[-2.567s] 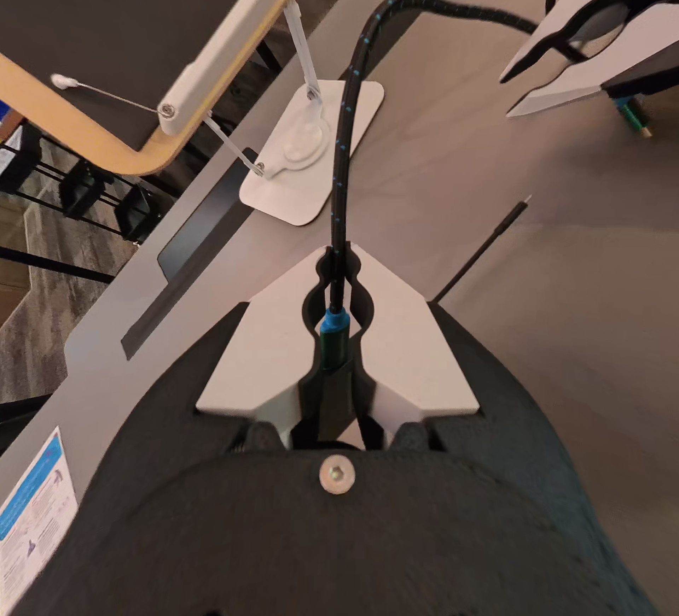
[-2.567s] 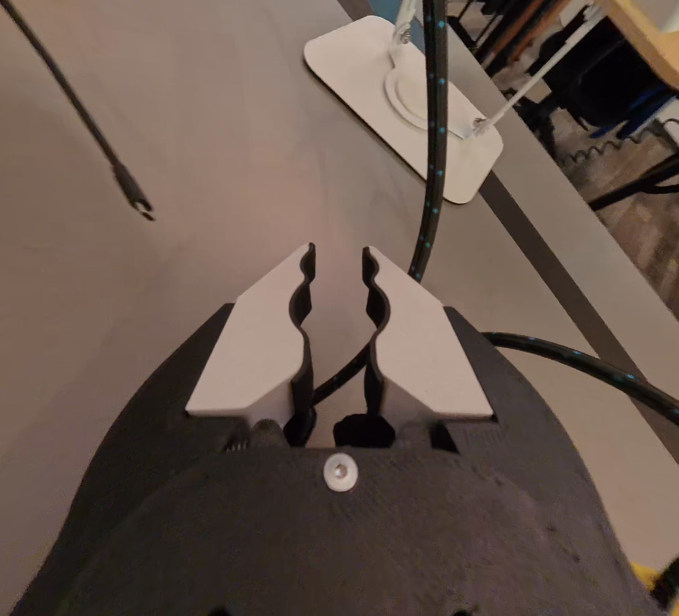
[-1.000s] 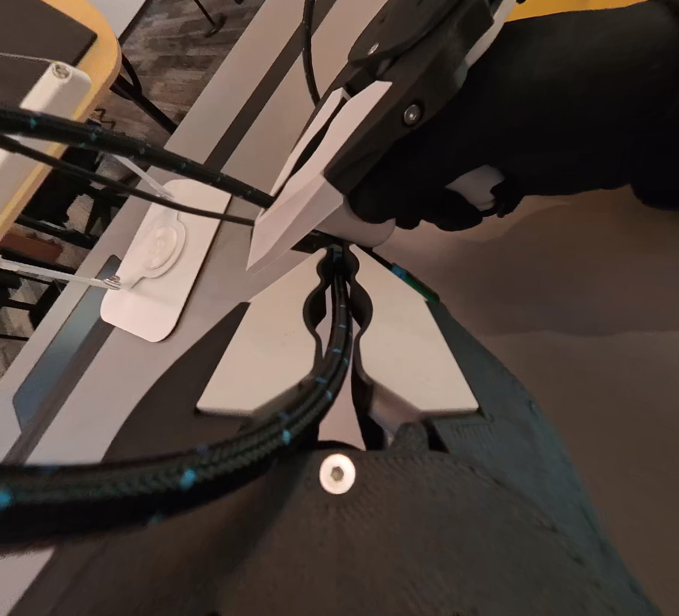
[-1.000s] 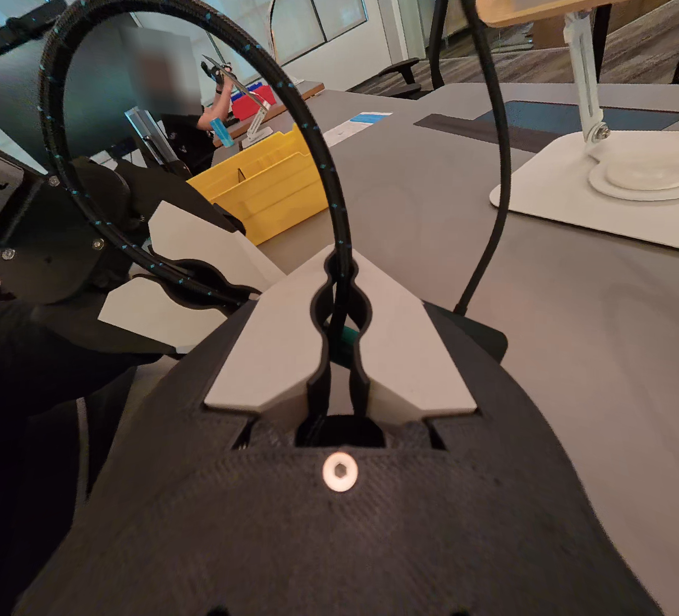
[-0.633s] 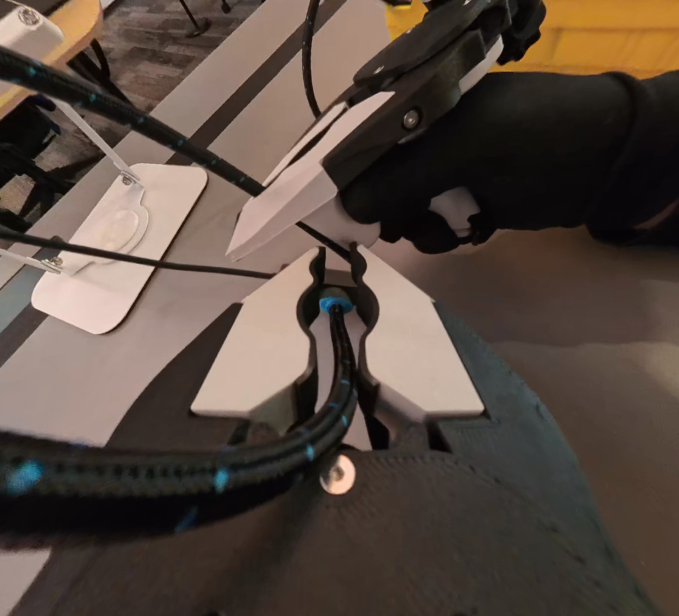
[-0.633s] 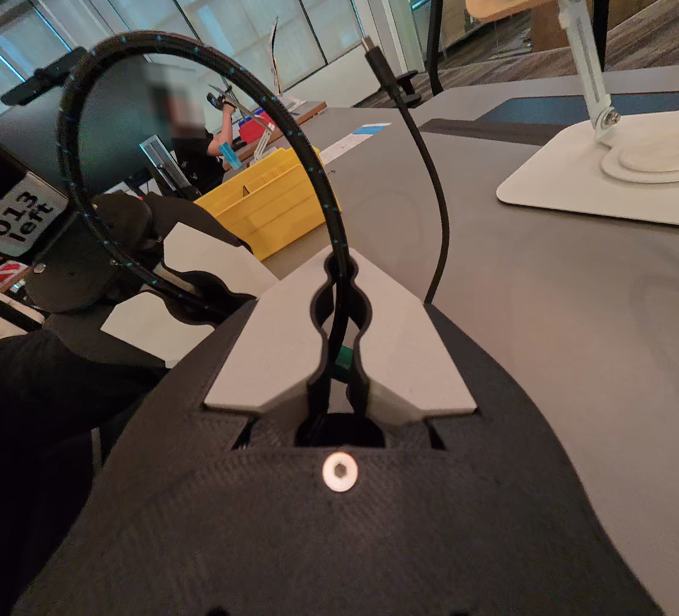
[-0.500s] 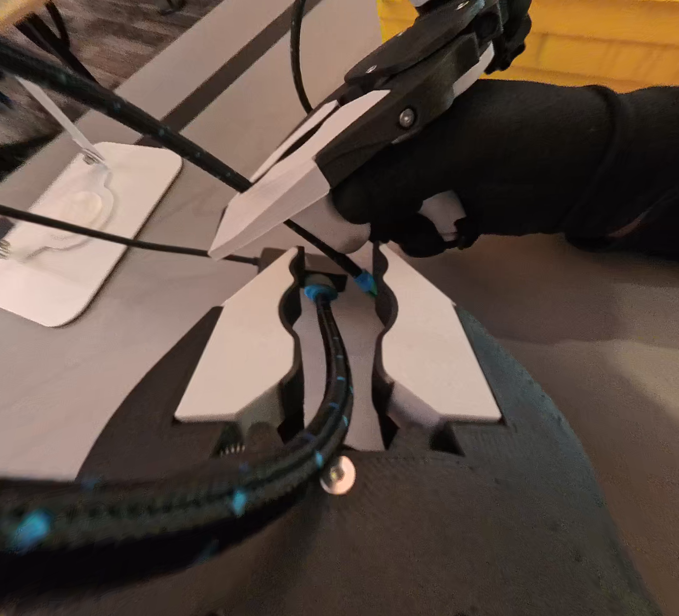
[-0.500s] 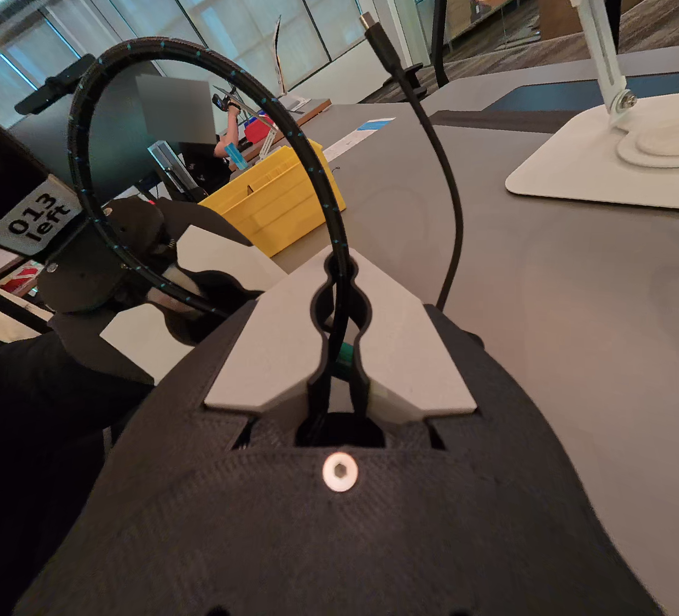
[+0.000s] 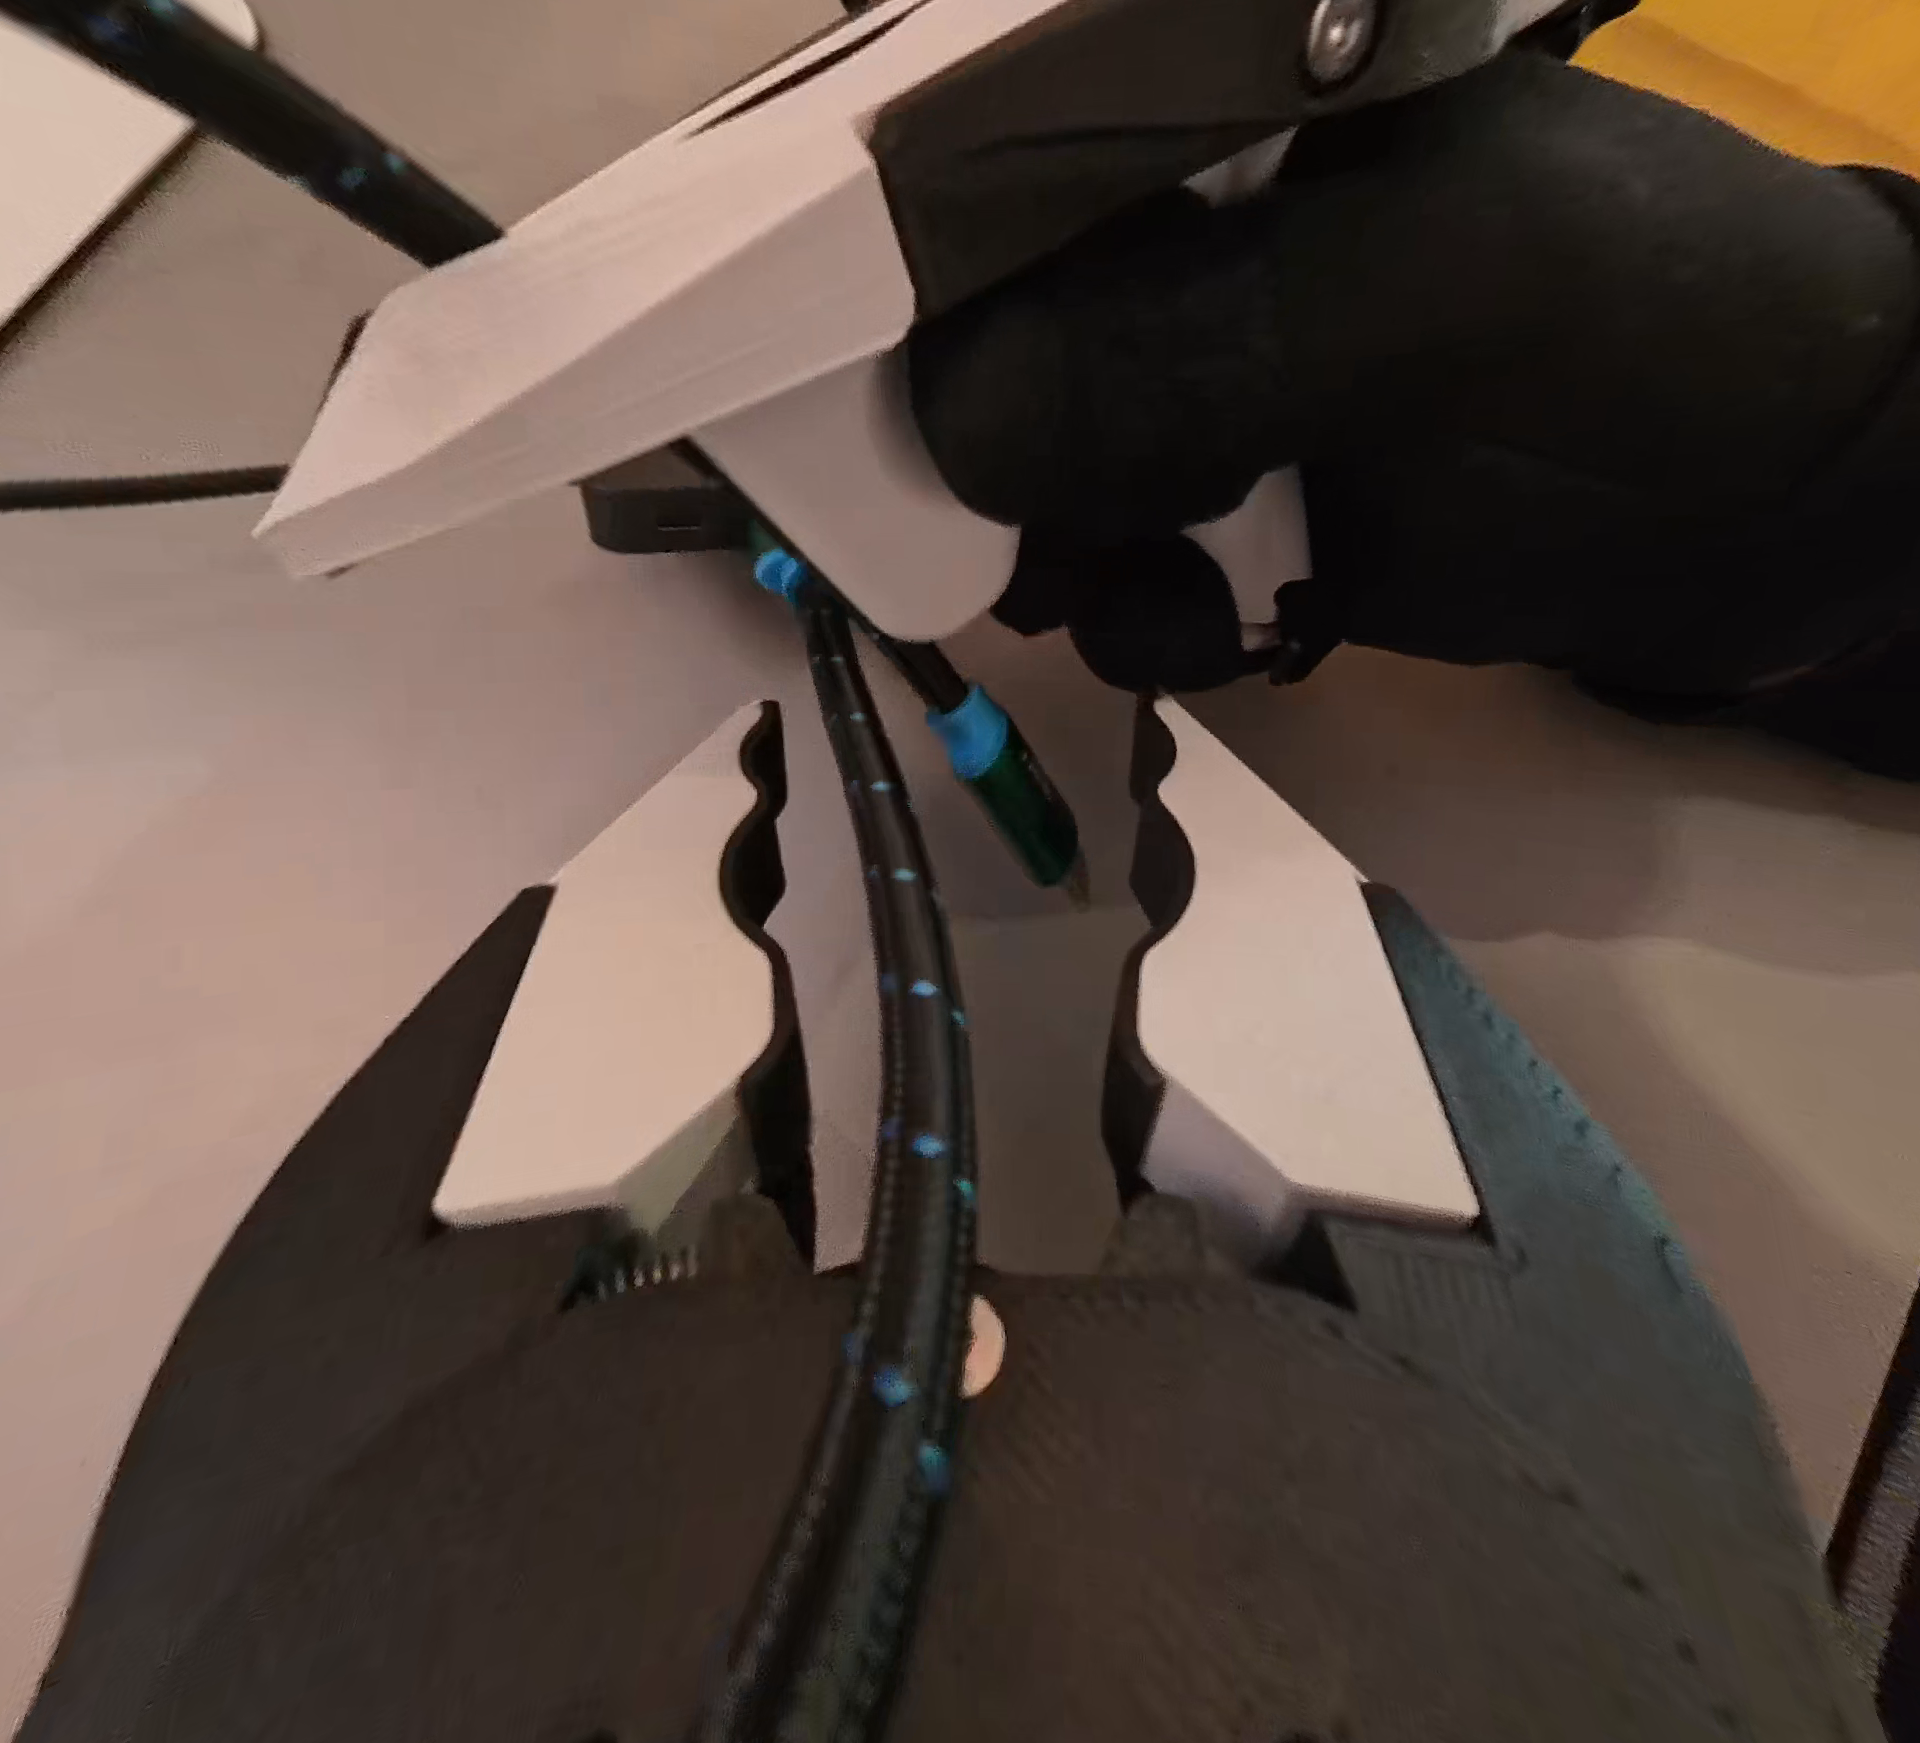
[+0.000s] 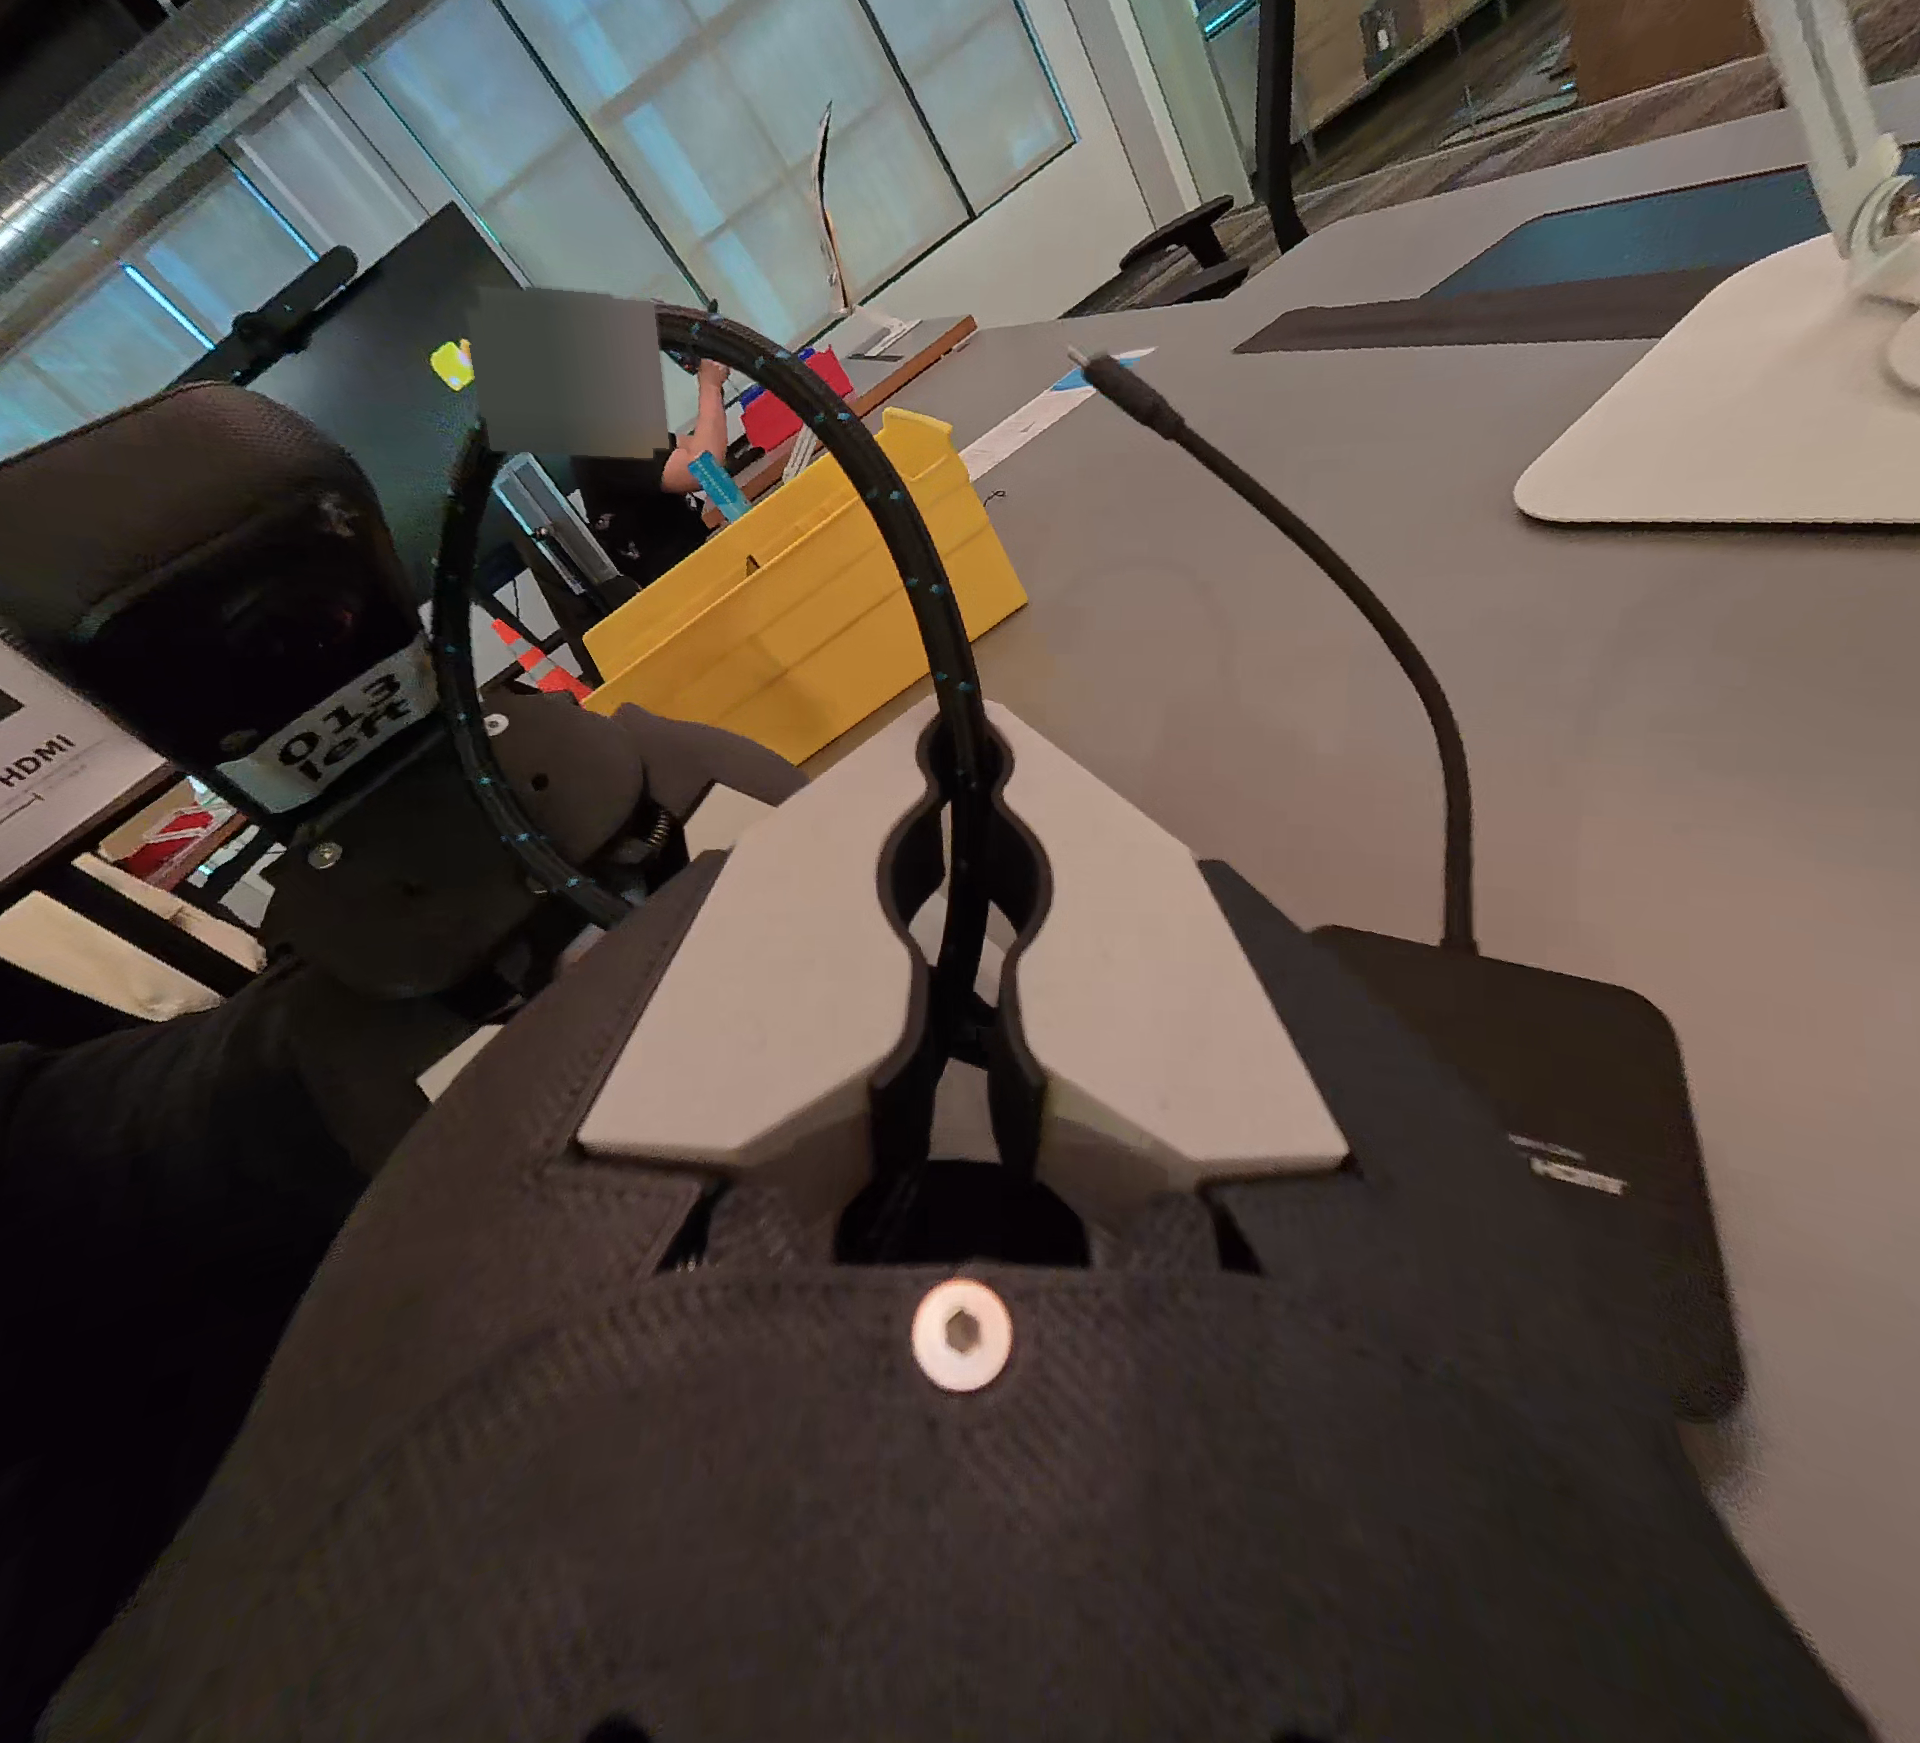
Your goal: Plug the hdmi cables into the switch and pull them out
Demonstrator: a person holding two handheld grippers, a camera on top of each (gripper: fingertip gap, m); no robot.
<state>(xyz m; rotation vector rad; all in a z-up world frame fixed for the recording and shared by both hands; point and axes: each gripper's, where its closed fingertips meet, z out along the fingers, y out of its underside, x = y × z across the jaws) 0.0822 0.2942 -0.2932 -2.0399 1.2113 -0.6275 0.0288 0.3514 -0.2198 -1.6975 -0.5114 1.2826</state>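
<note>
In the left wrist view my left gripper [image 9: 954, 722] is open, its jaws wide apart. A black braided HDMI cable [image 9: 899, 945] runs between them without being held. Its blue-collared plug [image 9: 774, 573] meets the small black switch [image 9: 649, 511] on the table. My right gripper [image 9: 332, 509] crosses above the switch, held by a black-gloved hand. It is shut on the second braided cable [image 10: 961, 820], whose green plug [image 9: 1023, 810] hangs free below its fingers. In the right wrist view the switch [image 10: 1507, 1070] lies just right of my right gripper [image 10: 961, 753].
A thin black cable [image 10: 1423, 685] rises from the switch with its end in the air. A yellow bin [image 10: 810, 623] stands at the back. A white stand base [image 10: 1714, 436] sits at the far right. The grey table [image 10: 1299, 654] lies beneath. A person sits in the background.
My left gripper has opened and let go of its cable, whose plug now sits at the switch. My right gripper stays shut on the other cable and has come closer.
</note>
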